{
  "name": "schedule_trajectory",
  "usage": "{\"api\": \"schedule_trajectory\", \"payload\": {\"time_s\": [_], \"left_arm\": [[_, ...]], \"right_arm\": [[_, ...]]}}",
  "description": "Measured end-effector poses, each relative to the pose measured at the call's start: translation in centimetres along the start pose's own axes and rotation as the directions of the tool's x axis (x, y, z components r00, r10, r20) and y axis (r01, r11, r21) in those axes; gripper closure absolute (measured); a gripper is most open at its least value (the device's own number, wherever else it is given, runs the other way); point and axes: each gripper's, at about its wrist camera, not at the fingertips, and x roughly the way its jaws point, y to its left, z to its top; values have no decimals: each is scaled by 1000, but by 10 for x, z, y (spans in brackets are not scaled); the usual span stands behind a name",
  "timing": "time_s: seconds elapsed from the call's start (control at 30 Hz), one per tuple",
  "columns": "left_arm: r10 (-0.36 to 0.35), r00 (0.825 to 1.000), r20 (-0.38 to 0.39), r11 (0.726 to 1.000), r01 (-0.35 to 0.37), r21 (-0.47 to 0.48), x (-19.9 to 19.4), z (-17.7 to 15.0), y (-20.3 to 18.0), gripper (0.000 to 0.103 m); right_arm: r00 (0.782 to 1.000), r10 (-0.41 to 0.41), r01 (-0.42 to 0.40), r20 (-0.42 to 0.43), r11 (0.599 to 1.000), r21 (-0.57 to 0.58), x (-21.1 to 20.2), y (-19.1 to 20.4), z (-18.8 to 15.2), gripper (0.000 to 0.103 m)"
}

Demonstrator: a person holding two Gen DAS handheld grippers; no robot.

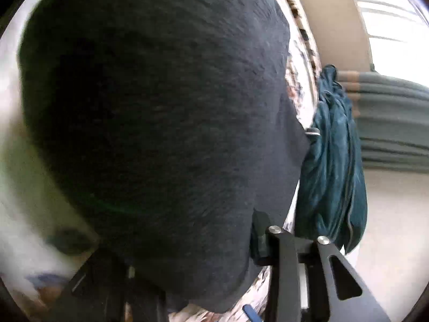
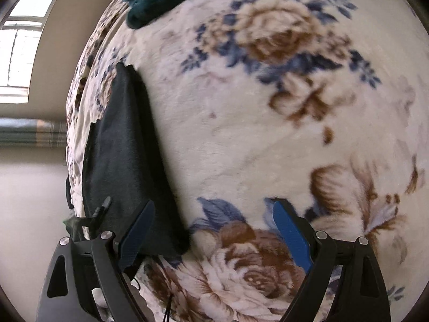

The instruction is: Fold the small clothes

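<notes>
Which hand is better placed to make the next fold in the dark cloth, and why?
Probably the left. In its view the dark cloth hangs right over the left tongs. The right tongs stand open over the flowered blanket, holding nothing, with the cloth at their left finger.

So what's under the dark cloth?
The dark cloth lies on the floral blanket, near its edge. Anything between them is covered and can't be seen.
</notes>
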Motion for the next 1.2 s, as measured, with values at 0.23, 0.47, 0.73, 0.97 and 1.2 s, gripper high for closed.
{"api": "schedule_trajectory", "payload": {"time_s": [0.23,0.47,0.73,0.97,1.2], "left_arm": [[52,998,-34,980,-45,193,-46,60,-5,75],[83,990,-110,947,-44,318,-70,107,8,75],[-80,993,-93,992,88,87,-44,97,44,47],[-52,996,-68,960,69,272,-60,95,7,76],[89,940,-328,915,53,399,-70,147,4,71]], "right_arm": [[987,153,-152,-45,988,29,27,25,29,11],[938,303,-300,-168,953,44,117,92,72,11],[928,351,-341,-121,935,99,172,131,74,60],[937,349,-346,-6,931,120,143,127,46,86],[947,322,-316,-3,931,184,82,101,-67,87]]}}
